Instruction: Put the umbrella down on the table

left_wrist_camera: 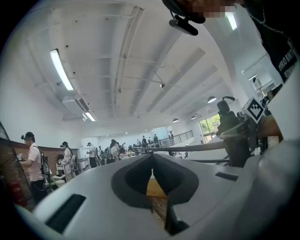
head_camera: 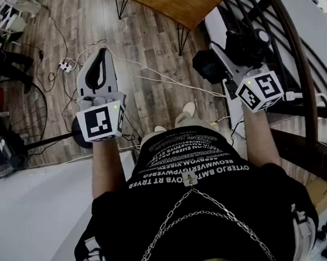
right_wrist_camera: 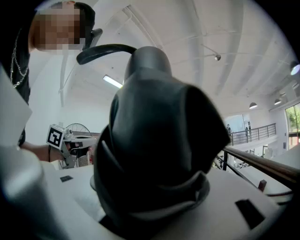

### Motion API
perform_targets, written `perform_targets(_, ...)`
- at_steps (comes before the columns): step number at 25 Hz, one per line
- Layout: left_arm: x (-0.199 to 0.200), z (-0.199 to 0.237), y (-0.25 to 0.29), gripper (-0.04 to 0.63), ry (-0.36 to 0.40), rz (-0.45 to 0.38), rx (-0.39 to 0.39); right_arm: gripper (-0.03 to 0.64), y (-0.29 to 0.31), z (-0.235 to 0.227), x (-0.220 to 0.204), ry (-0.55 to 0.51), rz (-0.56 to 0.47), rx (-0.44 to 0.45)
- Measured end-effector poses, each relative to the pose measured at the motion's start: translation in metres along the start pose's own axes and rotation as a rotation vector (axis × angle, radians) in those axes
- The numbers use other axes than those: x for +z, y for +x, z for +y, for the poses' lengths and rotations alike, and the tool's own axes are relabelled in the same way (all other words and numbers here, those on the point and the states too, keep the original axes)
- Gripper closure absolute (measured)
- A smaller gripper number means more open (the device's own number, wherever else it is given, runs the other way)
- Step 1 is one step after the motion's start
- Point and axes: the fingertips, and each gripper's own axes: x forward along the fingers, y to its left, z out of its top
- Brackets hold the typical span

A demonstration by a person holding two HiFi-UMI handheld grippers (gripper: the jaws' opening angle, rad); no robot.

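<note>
Currently, right hand-held gripper clamped on folded black umbrella, left hand-held gripper jaws together, above wooden floor

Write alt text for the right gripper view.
A folded black umbrella fills the frame, clamped between the right gripper's white jaws. Behind it are a white ceiling, the left gripper at left, and a railing at right.
</note>
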Motion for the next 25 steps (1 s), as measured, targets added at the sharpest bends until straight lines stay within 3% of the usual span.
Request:
perform_targets(10,0.01,0.012,-0.06,0.565,-0.017,-0.03,-0.014,0.354,-0.027,0.072,0.01,-0.076,-0.008,-0.033)
perform_targets(18,0.011,0.018,-0.081,0.565,-0.031,-0.042,-0.006,0.354,-0.036,0.093,0.011,-0.074,-0.013,-0.014)
perform_targets(25,0.009,0.01,-0.059,0.565,-0.079,-0.08,-0.039,0.354,-0.028,0.08,0.01,-0.095,-0.001,-0.004)
